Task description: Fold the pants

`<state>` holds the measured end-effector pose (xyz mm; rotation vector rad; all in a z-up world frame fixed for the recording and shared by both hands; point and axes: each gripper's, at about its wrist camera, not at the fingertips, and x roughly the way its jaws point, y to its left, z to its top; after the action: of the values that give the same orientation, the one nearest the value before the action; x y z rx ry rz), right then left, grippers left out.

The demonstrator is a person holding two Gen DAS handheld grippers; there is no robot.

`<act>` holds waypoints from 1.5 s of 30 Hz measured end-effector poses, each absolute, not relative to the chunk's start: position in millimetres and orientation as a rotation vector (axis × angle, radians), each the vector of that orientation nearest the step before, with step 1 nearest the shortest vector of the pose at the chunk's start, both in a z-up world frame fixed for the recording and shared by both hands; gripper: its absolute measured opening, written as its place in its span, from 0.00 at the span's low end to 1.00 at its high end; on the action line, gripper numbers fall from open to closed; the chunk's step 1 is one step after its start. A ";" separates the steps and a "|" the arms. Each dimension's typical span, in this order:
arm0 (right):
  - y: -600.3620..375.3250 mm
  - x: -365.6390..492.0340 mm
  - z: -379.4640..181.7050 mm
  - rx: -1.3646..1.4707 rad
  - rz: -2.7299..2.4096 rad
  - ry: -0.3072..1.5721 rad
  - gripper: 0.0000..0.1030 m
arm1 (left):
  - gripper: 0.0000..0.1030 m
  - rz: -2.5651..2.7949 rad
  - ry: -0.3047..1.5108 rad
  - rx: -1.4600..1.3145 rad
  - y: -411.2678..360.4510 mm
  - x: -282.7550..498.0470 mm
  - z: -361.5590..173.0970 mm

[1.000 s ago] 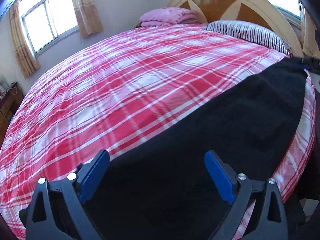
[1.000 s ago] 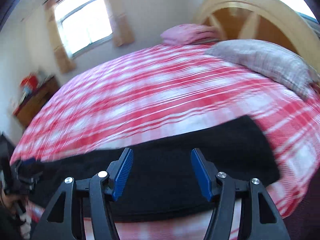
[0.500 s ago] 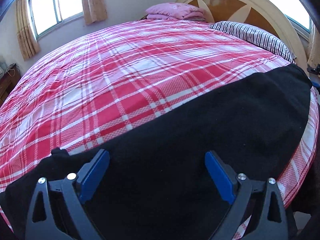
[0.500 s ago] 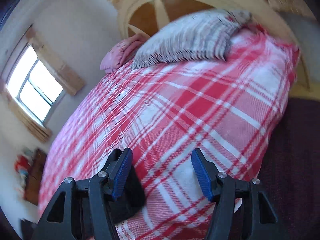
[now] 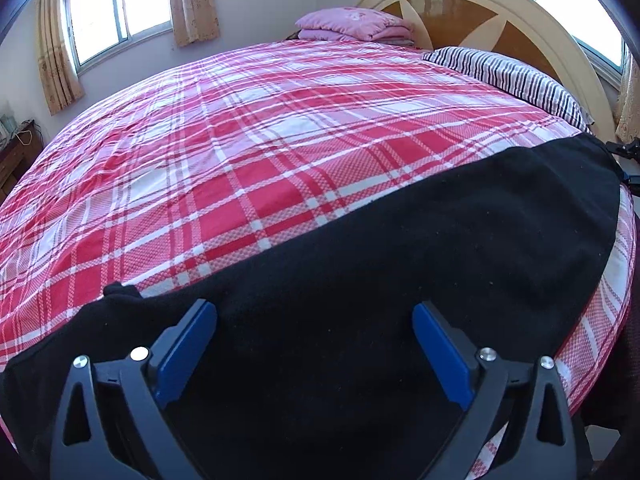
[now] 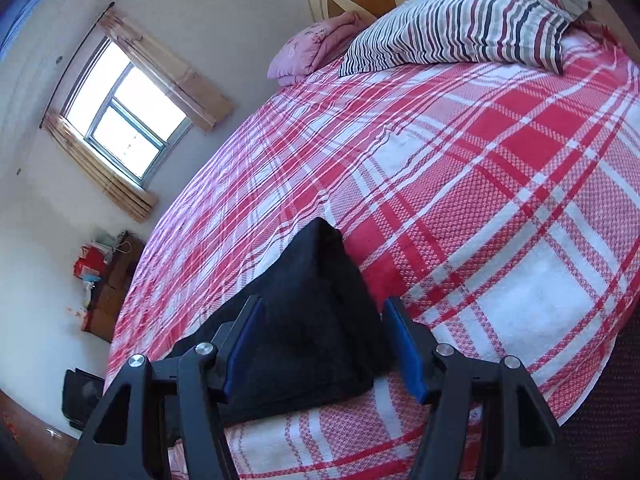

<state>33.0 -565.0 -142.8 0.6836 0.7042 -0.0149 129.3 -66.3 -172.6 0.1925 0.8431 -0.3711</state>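
Black pants (image 5: 400,280) lie flat along the near edge of the red plaid bed (image 5: 240,160), running from lower left to far right. My left gripper (image 5: 314,344) hovers open over their middle part, with nothing pinched between its blue pads. At the far right end of the pants, part of my right gripper (image 5: 624,152) shows. In the right wrist view, the end corner of the pants (image 6: 312,300) lies on the bed (image 6: 500,200) between the spread fingers of my right gripper (image 6: 324,344). That gripper is open and tilted to one side.
A striped pillow (image 6: 460,28) and a folded pink blanket (image 5: 352,28) sit by the arched headboard (image 5: 480,12). A low wooden cabinet (image 6: 108,280) with red items stands by the wall under the window. The bed's edge drops off to the right (image 6: 600,380).
The right wrist view has rolled and swung from across the bed towards the pillow, and the pants' end now lies between its fingers. The left view has rolled slightly, showing more of the pants' left end.
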 end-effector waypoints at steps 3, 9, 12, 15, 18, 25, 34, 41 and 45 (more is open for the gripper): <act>-564.7 31.5 -146.0 0.681 0.003 0.692 0.61 | 1.00 -0.369 0.842 0.182 -64.8 129.9 -174.3; -557.8 39.4 -148.3 0.660 0.083 0.679 0.61 | 1.00 -0.364 0.841 0.173 -64.9 128.8 -175.6; -553.9 41.8 -149.4 0.635 0.057 0.693 0.54 | 1.00 -0.367 0.841 0.167 -63.8 128.6 -175.7; -566.0 38.4 -155.2 0.708 0.061 0.669 0.33 | 1.00 -0.368 0.841 0.164 -63.2 127.5 -175.9; -574.4 34.2 -158.6 0.765 0.088 0.643 0.27 | 1.00 -0.370 0.842 0.155 -62.0 126.7 -176.0; -561.4 29.1 -134.6 0.712 0.079 0.569 0.19 | 1.00 -0.369 0.844 0.146 -61.8 125.4 -175.6; -488.0 24.1 -77.3 0.457 0.095 0.482 0.14 | 1.00 -0.378 0.842 0.103 -54.3 122.7 -169.5; -383.6 32.0 -52.8 0.250 0.238 0.493 0.13 | 1.00 -0.364 0.815 0.066 -36.3 119.1 -158.3; -323.4 45.1 -57.1 0.163 0.335 0.548 0.13 | 1.00 -0.355 0.802 0.044 -23.2 115.5 -154.6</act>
<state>45.1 -323.4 -57.1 0.1632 0.5479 0.3347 115.5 -23.2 -154.6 0.0444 0.8022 -0.3551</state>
